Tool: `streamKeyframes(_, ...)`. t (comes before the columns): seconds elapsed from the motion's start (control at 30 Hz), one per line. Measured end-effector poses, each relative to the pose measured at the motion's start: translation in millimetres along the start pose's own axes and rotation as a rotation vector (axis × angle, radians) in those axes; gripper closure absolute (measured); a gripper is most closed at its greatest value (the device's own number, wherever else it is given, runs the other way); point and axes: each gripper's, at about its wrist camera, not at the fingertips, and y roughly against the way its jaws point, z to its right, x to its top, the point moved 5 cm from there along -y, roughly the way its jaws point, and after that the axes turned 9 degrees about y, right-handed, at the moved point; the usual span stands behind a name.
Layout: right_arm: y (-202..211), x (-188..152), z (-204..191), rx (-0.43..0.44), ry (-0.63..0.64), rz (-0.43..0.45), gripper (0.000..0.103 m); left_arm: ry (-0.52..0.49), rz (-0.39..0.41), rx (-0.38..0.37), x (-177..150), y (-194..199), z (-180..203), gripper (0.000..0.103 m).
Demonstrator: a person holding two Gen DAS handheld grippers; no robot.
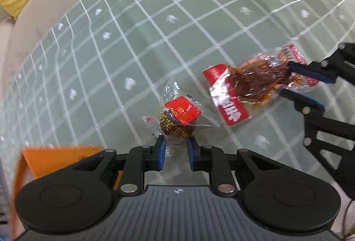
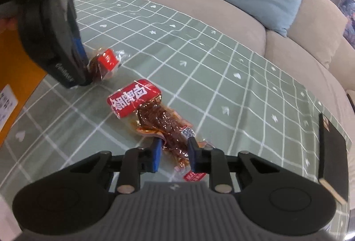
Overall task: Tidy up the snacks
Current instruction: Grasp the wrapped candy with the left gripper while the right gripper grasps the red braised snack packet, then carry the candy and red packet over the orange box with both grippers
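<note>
A small round brown snack in a clear wrapper with a red label [image 1: 177,121] lies on the green checked tablecloth [image 1: 177,30]. My left gripper [image 1: 176,143] has its blue pads on either side of the wrapper's near end, closed around it. A longer red-and-clear packet of brown meat [image 2: 155,116] lies next to it. My right gripper [image 2: 174,147] straddles the packet's near end, its pads against the wrapper. In the left wrist view the packet [image 1: 250,85] and right gripper [image 1: 286,78] show at the right. In the right wrist view the left gripper [image 2: 86,70] stands over the small snack [image 2: 104,65].
An orange box [image 1: 57,158] sits at the table's near left edge, also in the right wrist view [image 2: 20,63]. A dark flat object [image 2: 332,152] lies at the right edge. A beige sofa [image 2: 221,10] with yellow and blue cushions runs behind the table.
</note>
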Motion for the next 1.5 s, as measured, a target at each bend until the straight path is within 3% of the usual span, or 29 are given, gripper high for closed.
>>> streamKeyframes(0.23,35,-18,4,0.021,-0.146,-0.035,0.089,0.125,-0.002,-0.102,-38,17,22,0.082)
streamKeyframes(0.37,56,-29,6,0.043,-0.243,-0.028,0.091,0.193,0.046,-0.157,-54,34,30,0.082)
streamKeyframes(0.43,68,-33,8,0.052,-0.286,-0.014,0.095,0.213,0.070,-0.178,-58,40,33,0.082)
streamKeyframes(0.47,73,-34,9,0.058,-0.311,-0.008,0.103,0.224,0.081,-0.185,-62,45,36,0.082)
streamKeyframes(0.63,94,-47,12,0.131,-0.455,0.006,0.103,0.268,0.123,-0.213,-73,53,44,0.082)
streamKeyframes(0.9,119,-73,5,0.231,-0.635,0.030,0.103,0.333,0.214,-0.317,-108,76,59,0.082)
streamKeyframes(1.3,147,-109,-18,0.316,-0.792,0.047,0.103,0.387,0.290,-0.385,-157,85,75,0.082)
streamKeyframes(1.5,158,-114,-20,0.343,-0.833,0.069,0.103,0.414,0.349,-0.375,-175,96,72,0.082)
